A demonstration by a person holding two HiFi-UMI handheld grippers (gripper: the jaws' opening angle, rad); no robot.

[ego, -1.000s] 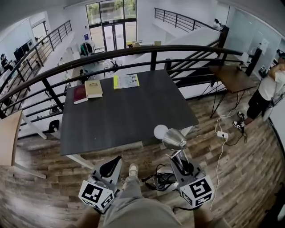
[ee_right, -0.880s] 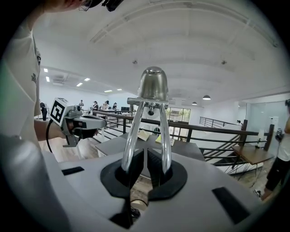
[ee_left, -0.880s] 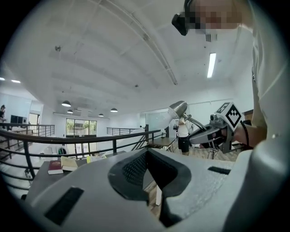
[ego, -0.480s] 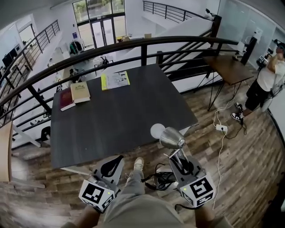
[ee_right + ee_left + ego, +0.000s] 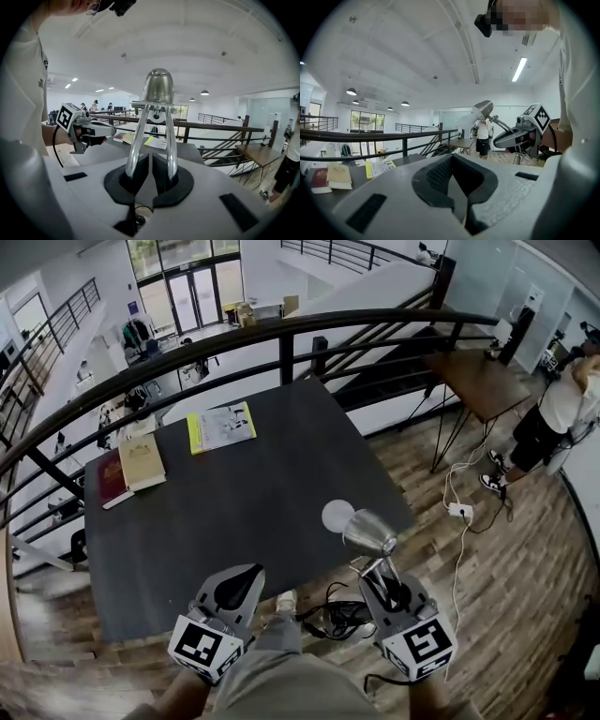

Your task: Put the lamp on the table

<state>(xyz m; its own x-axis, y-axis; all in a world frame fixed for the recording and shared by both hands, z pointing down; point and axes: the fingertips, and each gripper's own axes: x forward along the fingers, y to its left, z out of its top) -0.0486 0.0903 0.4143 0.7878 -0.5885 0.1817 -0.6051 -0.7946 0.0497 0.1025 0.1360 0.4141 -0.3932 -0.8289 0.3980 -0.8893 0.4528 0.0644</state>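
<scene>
Mezzanine, dark table (image 5: 262,512): drawn closer under me. Desk lamp (image 5: 367,532): stem clamped by right gripper (image 5: 377,574) jaws, set-down near. Left gripper (image 5: 244,576): jaws closed, empty.

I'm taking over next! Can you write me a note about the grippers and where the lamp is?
Left gripper: shut, empty, by the near edge of the table.
Right gripper: shut on the lamp, at its chrome stem, shade up.
Lamp: in the air near the table's near right corner, not set down.
Done: lamp picked up.
Left: set it on the table, then let go.
</scene>
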